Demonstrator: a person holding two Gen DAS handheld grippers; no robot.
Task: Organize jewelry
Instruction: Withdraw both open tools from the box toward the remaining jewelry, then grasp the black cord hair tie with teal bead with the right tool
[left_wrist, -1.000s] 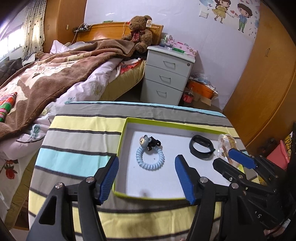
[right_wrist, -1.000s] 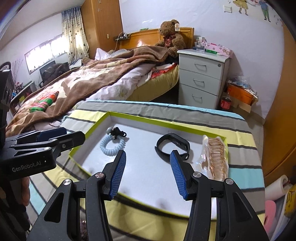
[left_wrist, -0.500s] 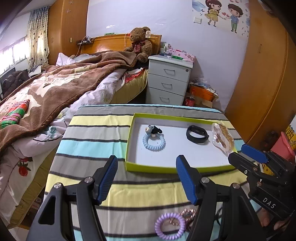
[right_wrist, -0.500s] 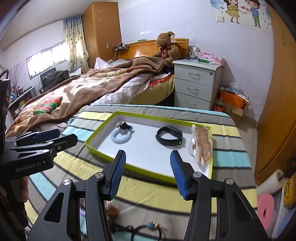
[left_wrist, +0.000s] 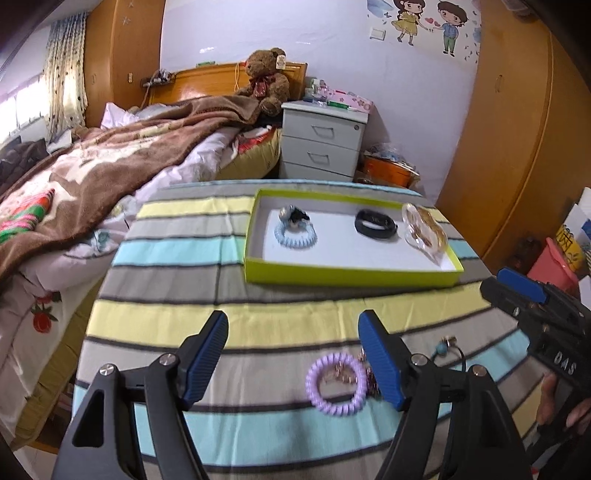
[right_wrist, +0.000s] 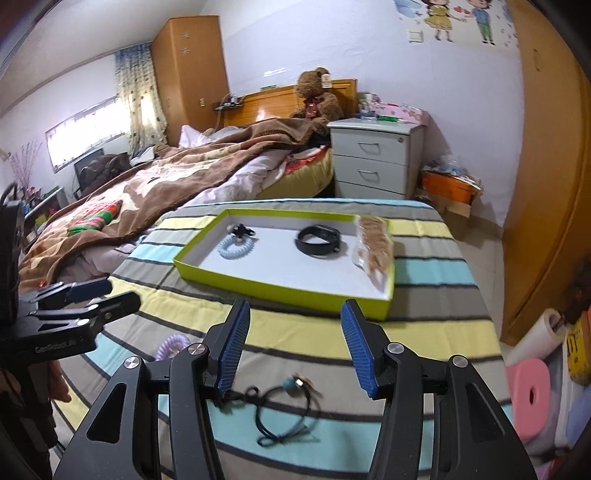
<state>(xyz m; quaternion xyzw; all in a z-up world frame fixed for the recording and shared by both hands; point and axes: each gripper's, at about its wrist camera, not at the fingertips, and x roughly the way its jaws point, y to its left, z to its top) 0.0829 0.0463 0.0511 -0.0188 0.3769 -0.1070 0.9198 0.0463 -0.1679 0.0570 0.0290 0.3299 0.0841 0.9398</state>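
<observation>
Both grippers have drawn back from the green tray (left_wrist: 351, 275) since a second ago, and loose pieces on the striped tablecloth (left_wrist: 177, 325) have come into view on the near side of it. The left gripper (left_wrist: 293, 354) holds nothing and its jaws are opening above the cloth; a purple coil band (left_wrist: 337, 384) lies just beside its right finger. The right gripper (right_wrist: 293, 343) stands open and empty, with a black cord bracelet (right_wrist: 280, 413) on the cloth below it. Inside the tray lie a blue coil band (left_wrist: 295, 236), a black wristband (left_wrist: 375, 223) and a clear bag of beads (left_wrist: 424, 229).
</observation>
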